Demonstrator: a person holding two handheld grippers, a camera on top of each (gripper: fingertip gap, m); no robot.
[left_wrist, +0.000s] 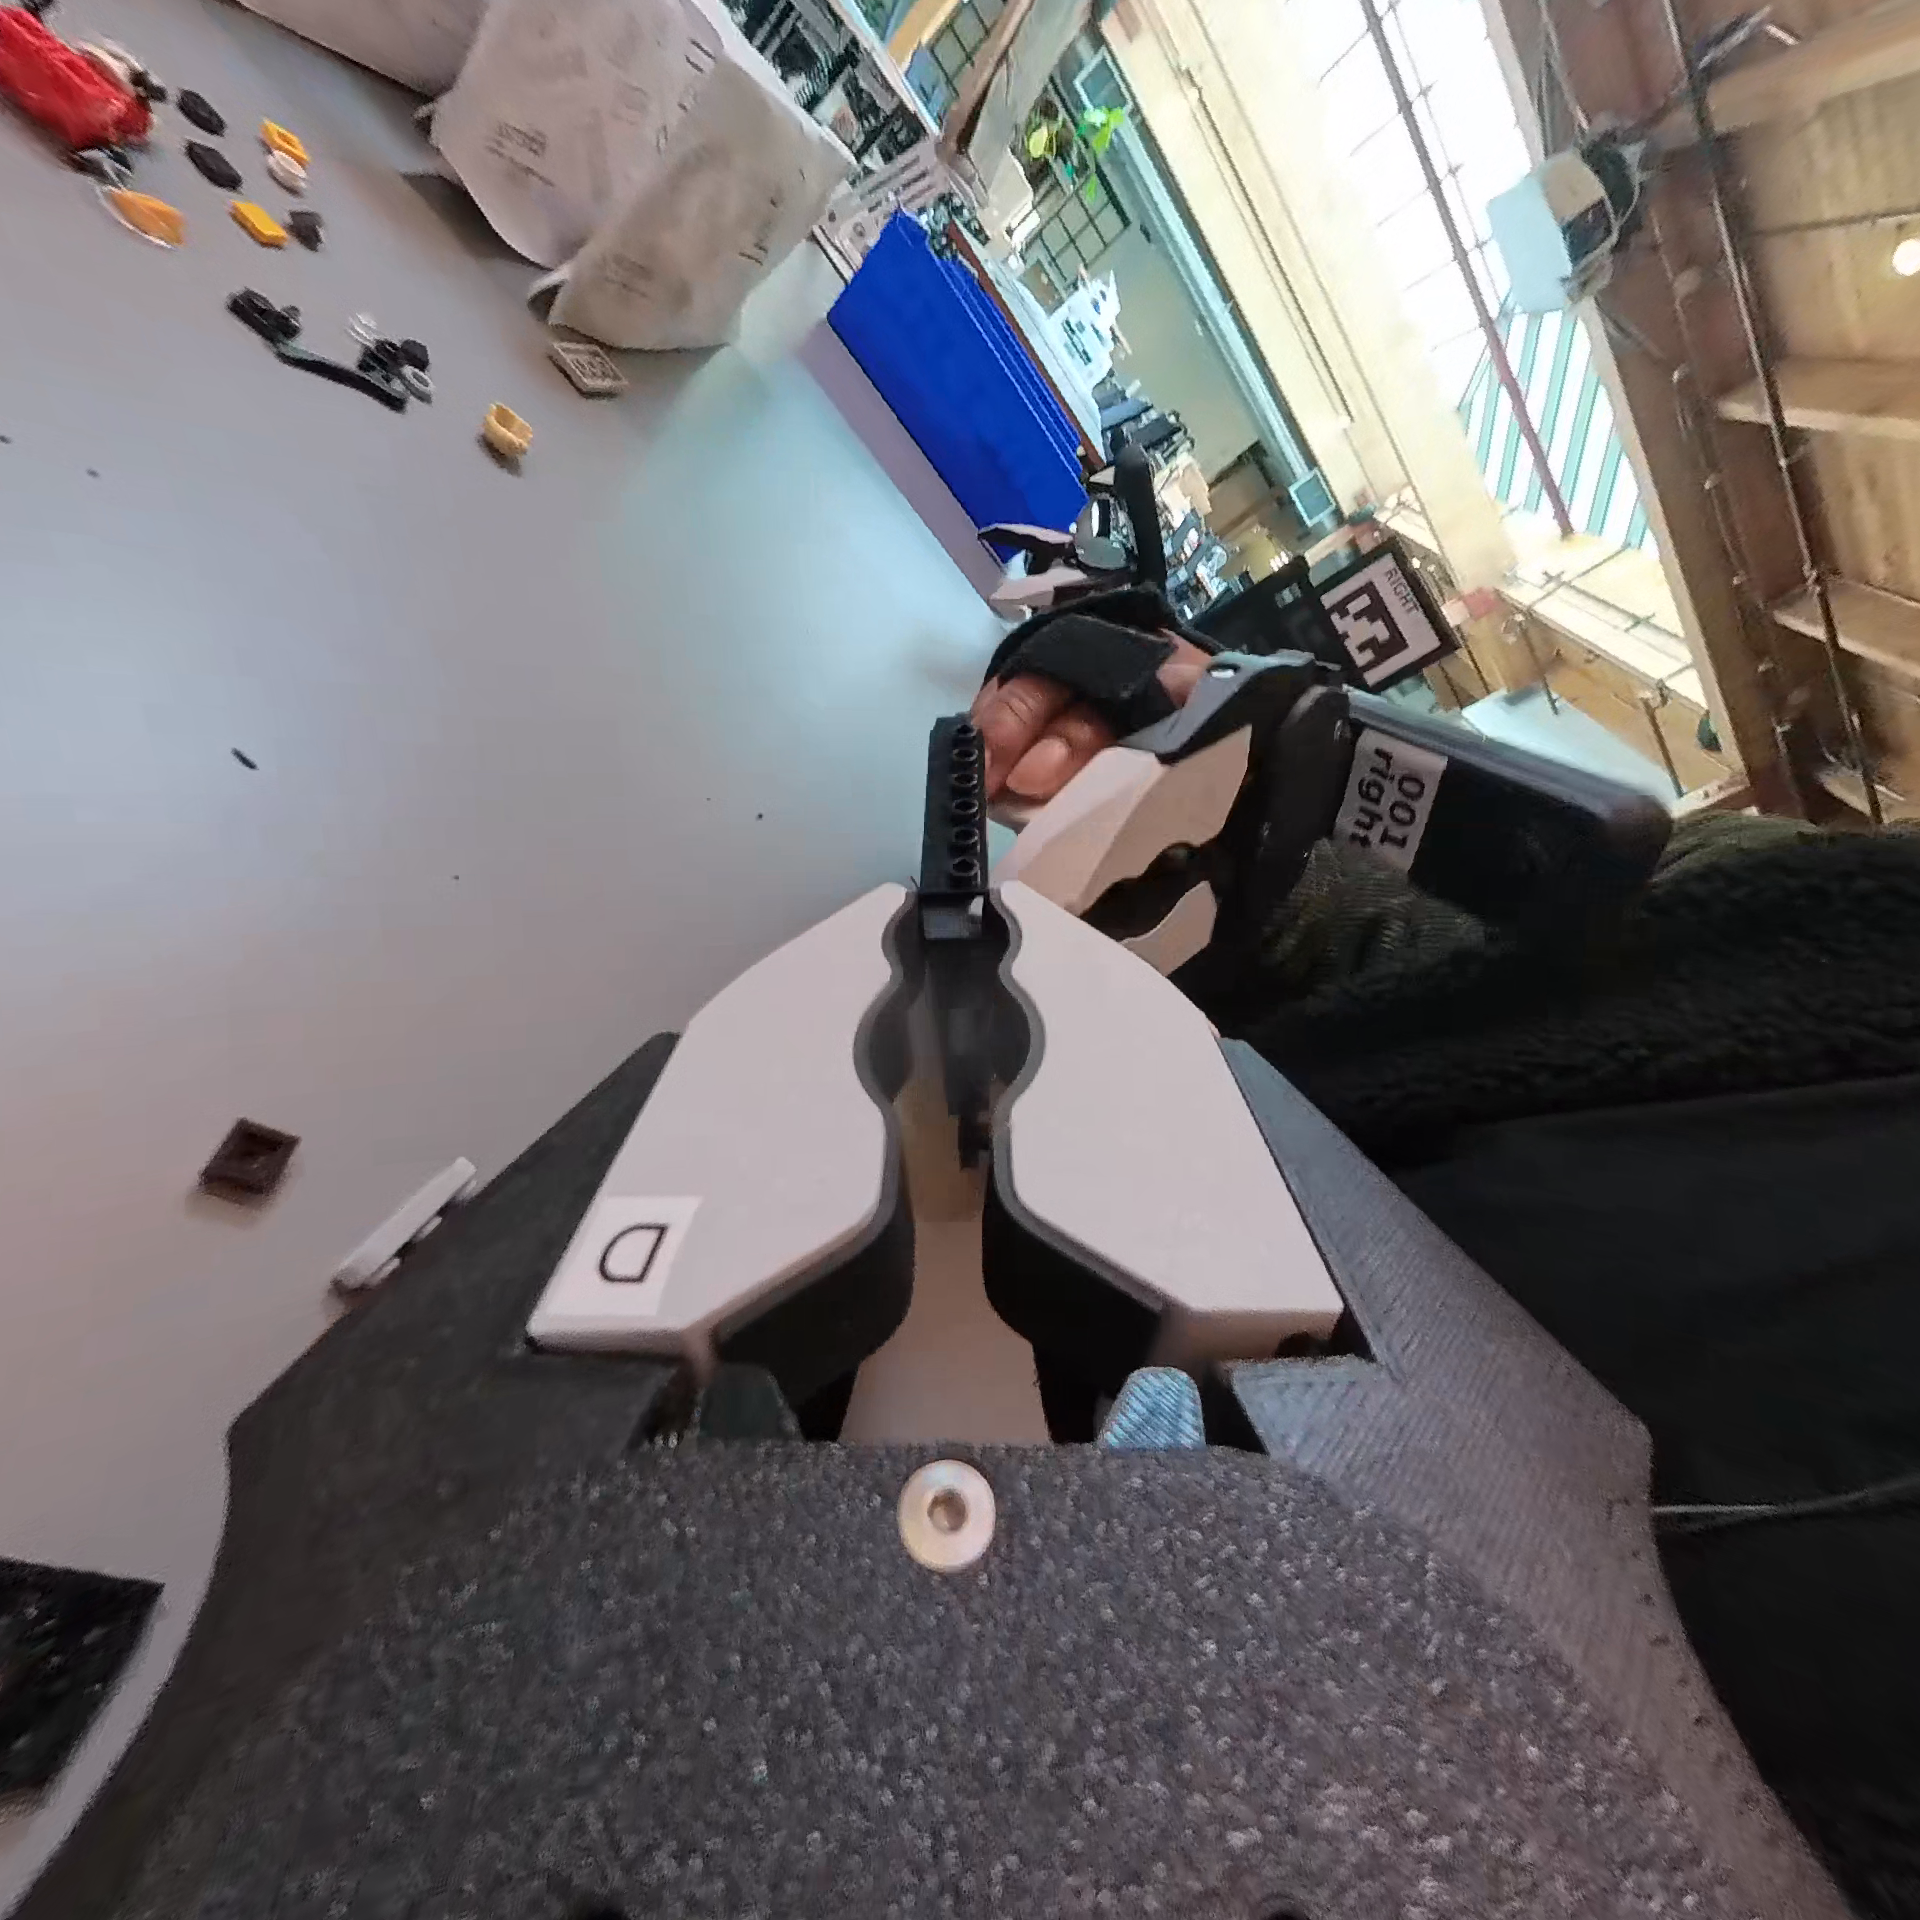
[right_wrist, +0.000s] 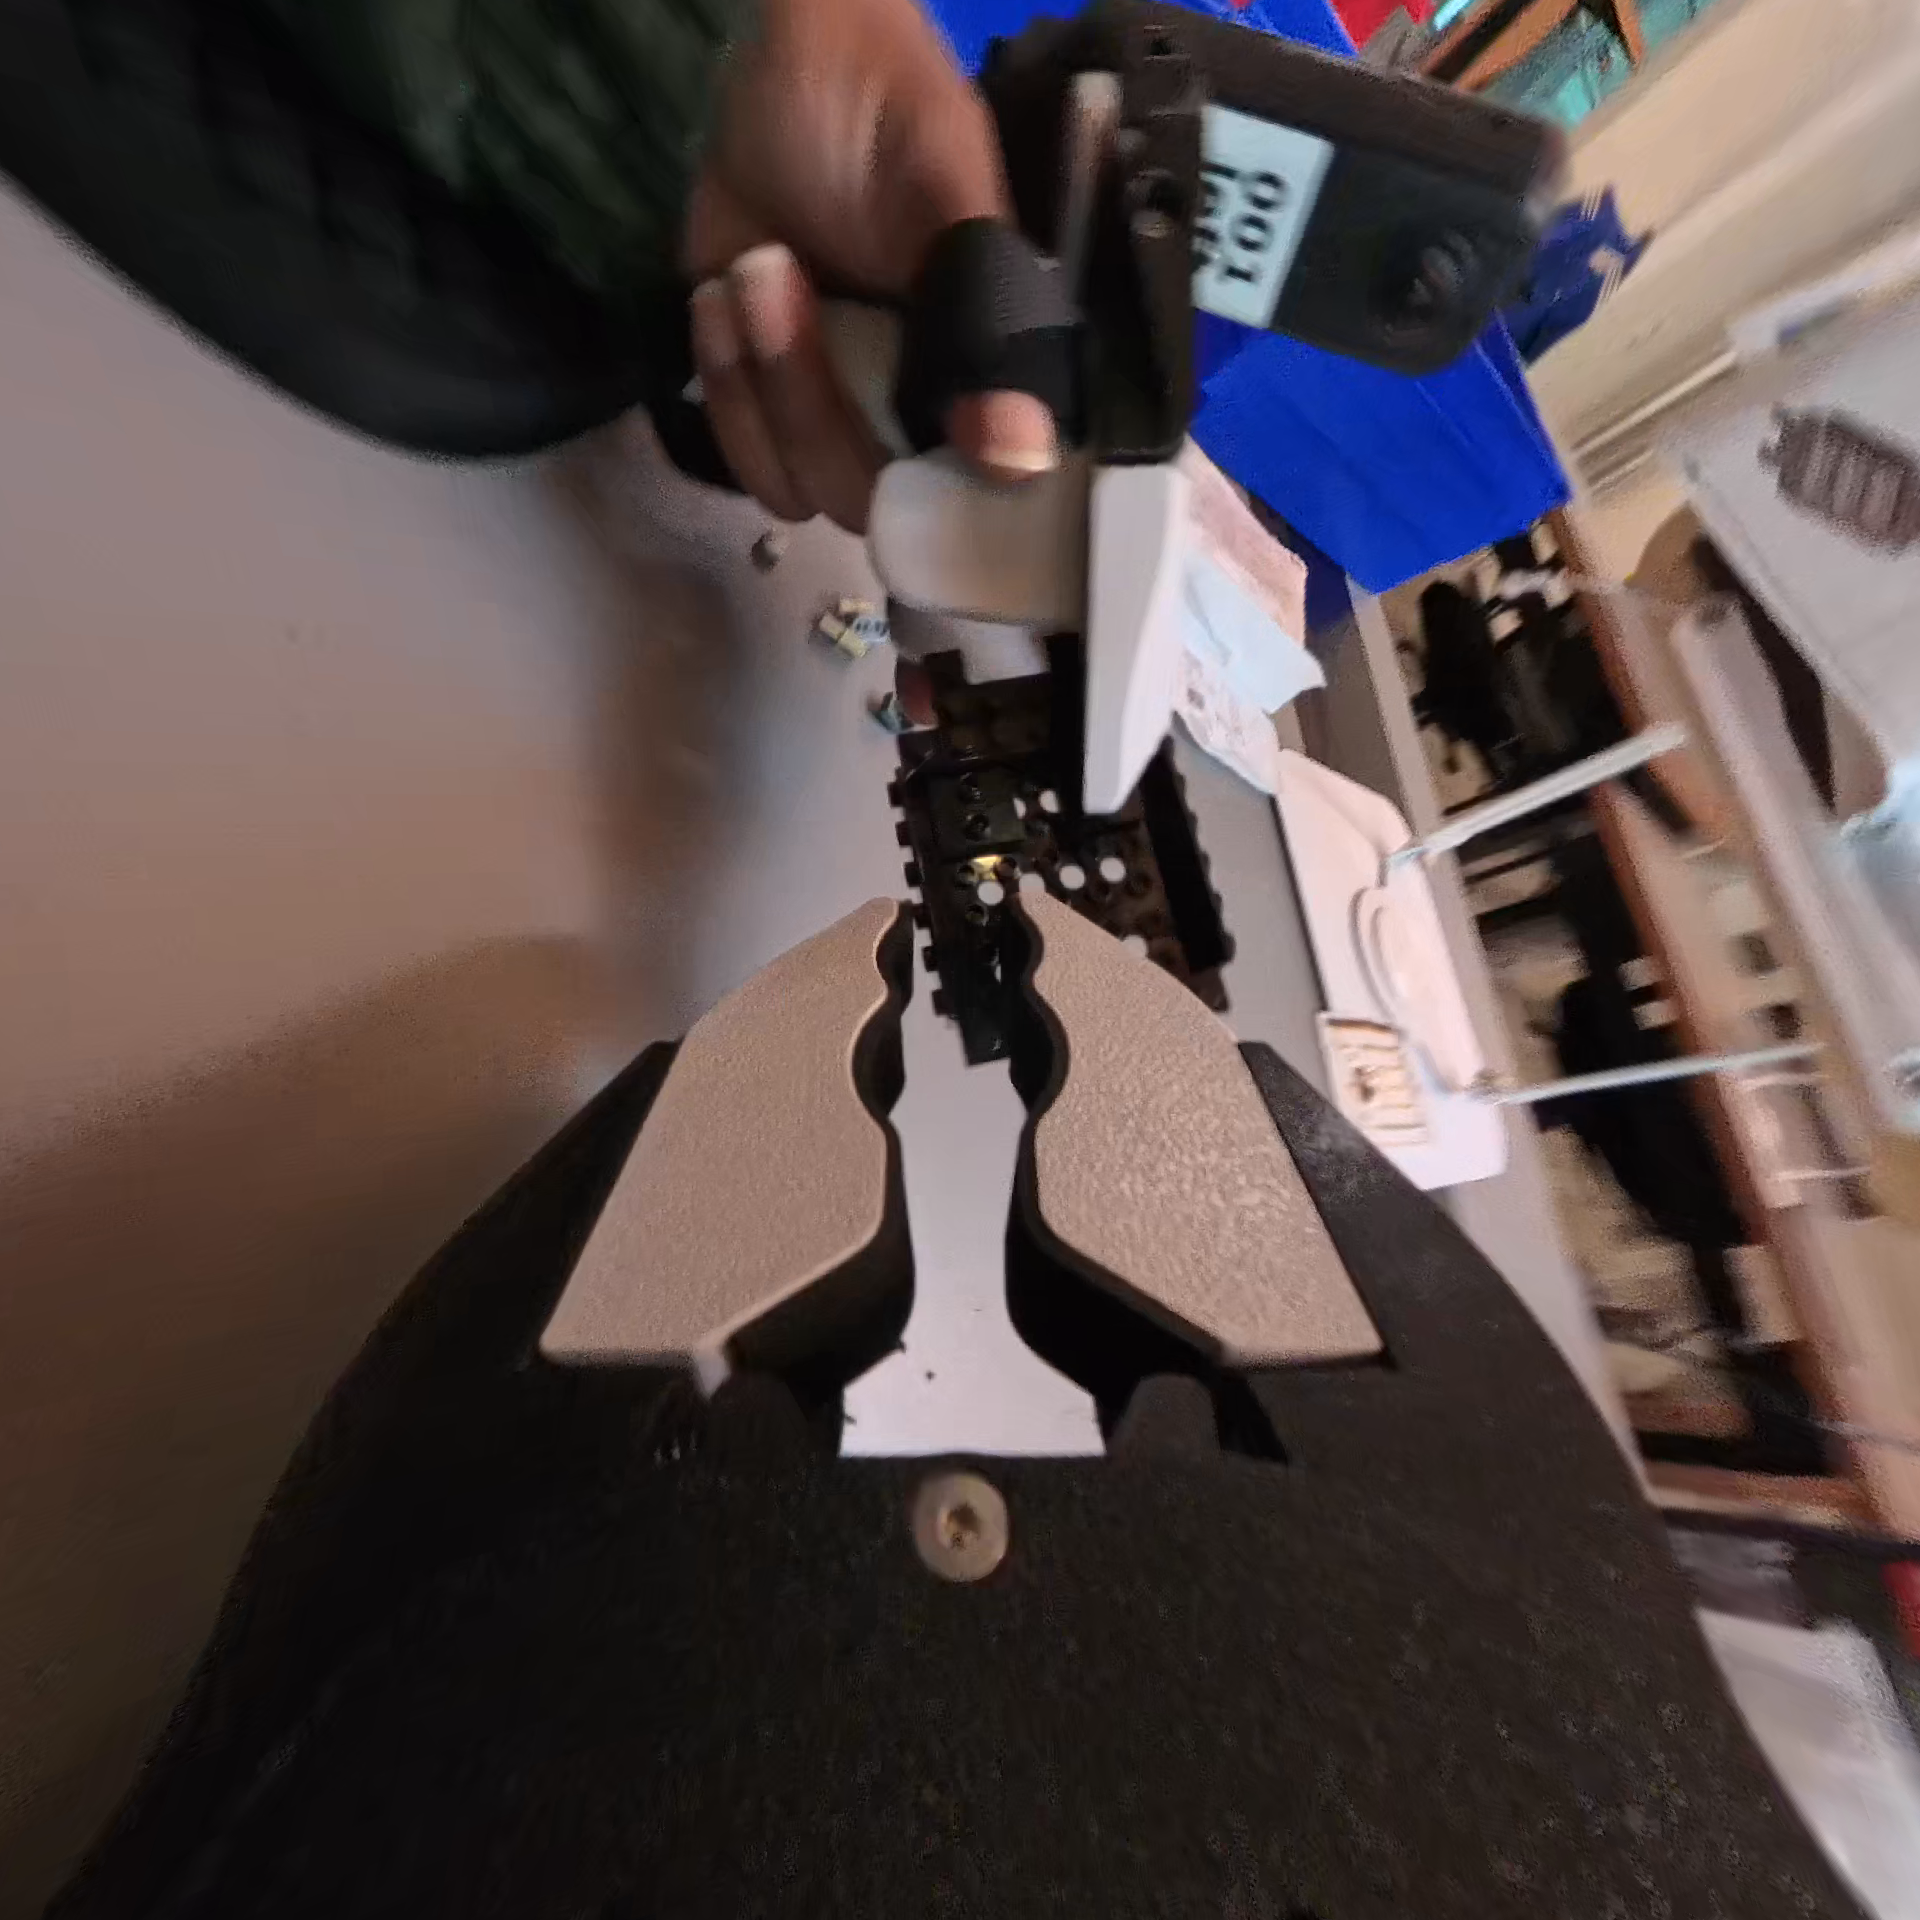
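Black studded brick beam (left_wrist: 956, 810), one row of studs, sits clamped at the tips of the left gripper (left_wrist: 951, 925). Both white fingers (left_wrist: 821, 997) press on its near end. Long axis runs straight out along the fingers, far end pointing away from the gripper body, lifted above the grey table (left_wrist: 416, 727). Stud row faces the right-hand side of the left wrist view.

In the right wrist view the same piece reads as part of a larger black brick assembly (right_wrist: 977, 831): studded beams plus a plate with through-holes (right_wrist: 1101, 883). Its long axis runs from the right gripper (right_wrist: 961, 914) up toward the left gripper's white fingers (right_wrist: 1132, 623). The right gripper's jaws are narrow, with the near end of a beam between them. The right-side finger touches it; the other side is too blurred to settle, so I cannot tell if it is clamped.

Gloved hand (left_wrist: 1049, 707) on the right gripper's handle sits just beside the beam's far end.

Further out on the table: loose black and orange bricks (left_wrist: 260, 223), a red brick pile (left_wrist: 68, 78), a tan piece (left_wrist: 507, 428), a small dark square tile (left_wrist: 247, 1158), and a white bar (left_wrist: 405, 1226). Printed paper bags (left_wrist: 644, 177) and blue bins (left_wrist: 956, 395) at the far edge.
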